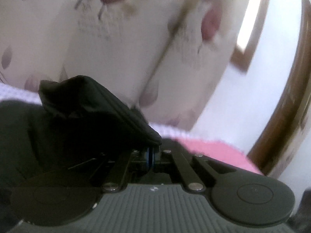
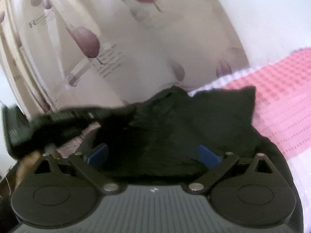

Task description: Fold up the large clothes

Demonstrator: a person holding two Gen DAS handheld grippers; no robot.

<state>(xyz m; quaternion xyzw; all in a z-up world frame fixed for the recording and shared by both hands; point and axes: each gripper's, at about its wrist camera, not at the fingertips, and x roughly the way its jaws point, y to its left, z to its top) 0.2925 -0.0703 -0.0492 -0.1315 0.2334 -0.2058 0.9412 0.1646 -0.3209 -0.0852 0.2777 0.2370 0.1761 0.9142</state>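
1. Here, in the left wrist view, the left tool point(image 1: 150, 153) is pressed together, pinching a ribbed hem of the black garment point(image 1: 93, 104); the cloth rises above the pink blanket point(image 1: 211, 147), with the flowered curtain point(image 1: 116, 44) behind. Judging by this, keep that pinch firm and the hem taut.
2. In the right wrist view, the right tool point(image 2: 153, 153) is spread, its blue pads point(image 2: 209, 155) either side of the garment point(image 2: 194, 120) heaped on the blanket point(image 2: 281, 97). It should close on an edge, not the bunched middle.
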